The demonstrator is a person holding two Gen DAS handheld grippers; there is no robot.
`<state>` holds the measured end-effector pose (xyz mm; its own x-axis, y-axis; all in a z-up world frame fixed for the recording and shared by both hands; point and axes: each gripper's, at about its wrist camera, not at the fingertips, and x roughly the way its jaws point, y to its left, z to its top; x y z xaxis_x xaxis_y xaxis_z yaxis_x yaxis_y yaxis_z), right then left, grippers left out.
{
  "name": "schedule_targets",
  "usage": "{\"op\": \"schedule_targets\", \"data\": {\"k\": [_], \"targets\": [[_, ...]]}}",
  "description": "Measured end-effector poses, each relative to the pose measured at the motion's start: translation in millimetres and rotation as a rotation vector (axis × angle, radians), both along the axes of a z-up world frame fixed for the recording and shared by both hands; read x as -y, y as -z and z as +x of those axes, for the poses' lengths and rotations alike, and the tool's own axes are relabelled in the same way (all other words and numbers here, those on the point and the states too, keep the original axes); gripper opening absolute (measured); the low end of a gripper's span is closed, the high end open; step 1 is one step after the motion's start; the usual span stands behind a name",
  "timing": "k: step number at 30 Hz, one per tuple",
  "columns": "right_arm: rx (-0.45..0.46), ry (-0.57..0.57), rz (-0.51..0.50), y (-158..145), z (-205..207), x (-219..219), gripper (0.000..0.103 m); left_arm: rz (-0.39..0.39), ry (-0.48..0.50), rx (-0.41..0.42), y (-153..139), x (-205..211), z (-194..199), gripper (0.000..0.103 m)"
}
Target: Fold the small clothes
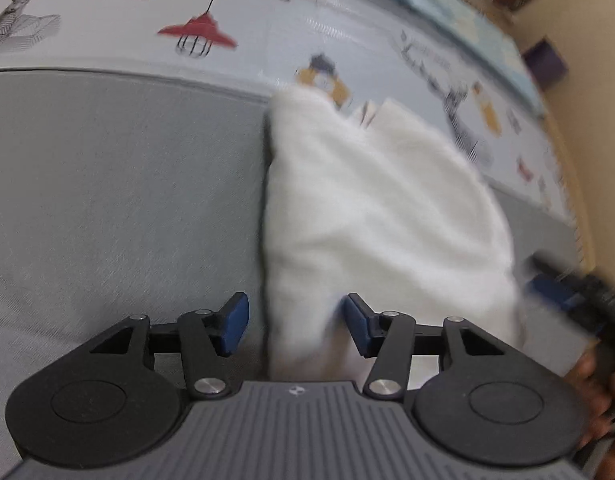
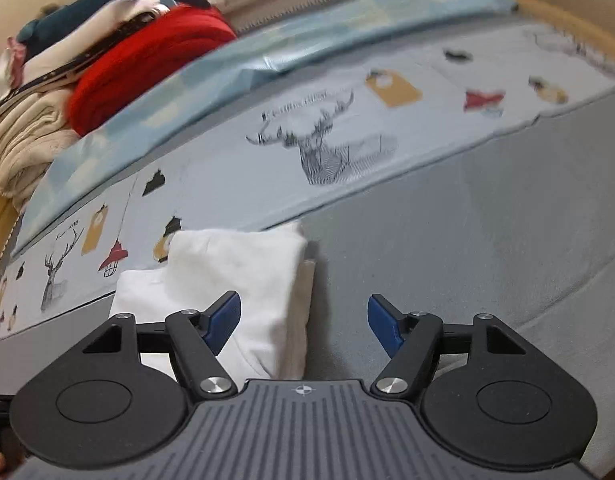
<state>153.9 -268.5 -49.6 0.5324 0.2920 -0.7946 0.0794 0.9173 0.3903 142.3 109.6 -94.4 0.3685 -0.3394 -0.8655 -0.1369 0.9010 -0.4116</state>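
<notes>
A small white garment (image 1: 379, 216) lies folded on the grey bed surface (image 1: 119, 184). My left gripper (image 1: 295, 322) is open, its fingers straddling the garment's near left edge, just above it. In the right wrist view the same garment (image 2: 243, 280) lies folded, with a beige layer showing along its right edge. My right gripper (image 2: 303, 324) is open and empty, over the garment's right edge and the grey surface. The other gripper (image 1: 579, 300) shows at the right of the left wrist view, blurred.
A patterned sheet (image 2: 327, 136) with deer and lamp prints lies behind the garment. A pile of clothes, with a red one (image 2: 147, 60) on it, sits at the far left. A light blue cloth (image 2: 307, 40) lies along the back. A purple box (image 1: 545, 60) stands far right.
</notes>
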Motion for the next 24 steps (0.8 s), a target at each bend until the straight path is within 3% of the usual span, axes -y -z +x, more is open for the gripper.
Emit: {"op": "schedule_targets", "data": {"k": [4, 11, 12, 13, 15, 17, 18, 19, 22, 24], "targets": [[-0.159, -0.065, -0.038, 33.7, 18.0, -21.6, 0.073, -0.002, 0.007, -0.028, 8.4, 4.8, 17.7, 0.059], [-0.199, -0.025, -0.002, 50.2, 35.4, -35.8, 0.075, 0.003, 0.008, -0.051, 16.8, 15.7, 40.2, 0.061], [-0.191, -0.029, 0.002, 50.4, 36.6, -39.2, 0.070, 0.003, 0.004, -0.055, 18.4, 17.0, 42.2, 0.062], [-0.183, -0.039, 0.014, 50.3, 37.9, -42.8, 0.057, 0.008, 0.002, -0.058, 19.7, 18.4, 43.1, 0.062], [-0.167, -0.048, 0.023, 47.9, 39.1, -49.5, 0.048, 0.026, 0.003, -0.056, 20.5, 20.9, 46.7, 0.061], [-0.159, -0.045, 0.024, 47.9, 42.1, -54.3, 0.041, 0.048, 0.004, -0.039, 16.4, 21.1, 47.0, 0.053], [-0.150, -0.034, 0.034, 46.4, 44.2, -55.5, 0.035, 0.058, 0.010, -0.014, 11.8, 21.2, 47.4, 0.042], [-0.137, -0.020, 0.044, 44.2, 44.7, -55.9, 0.032, 0.063, 0.016, 0.012, 6.7, 20.3, 47.2, 0.030], [-0.064, -0.002, 0.068, 34.0, 45.9, -62.6, 0.030, 0.081, -0.002, 0.120, -13.8, 11.6, 44.9, 0.028], [0.066, -0.035, 0.081, 16.9, 44.8, -75.7, 0.030, 0.098, -0.038, 0.187, -28.3, 0.3, 41.1, 0.028]]}}
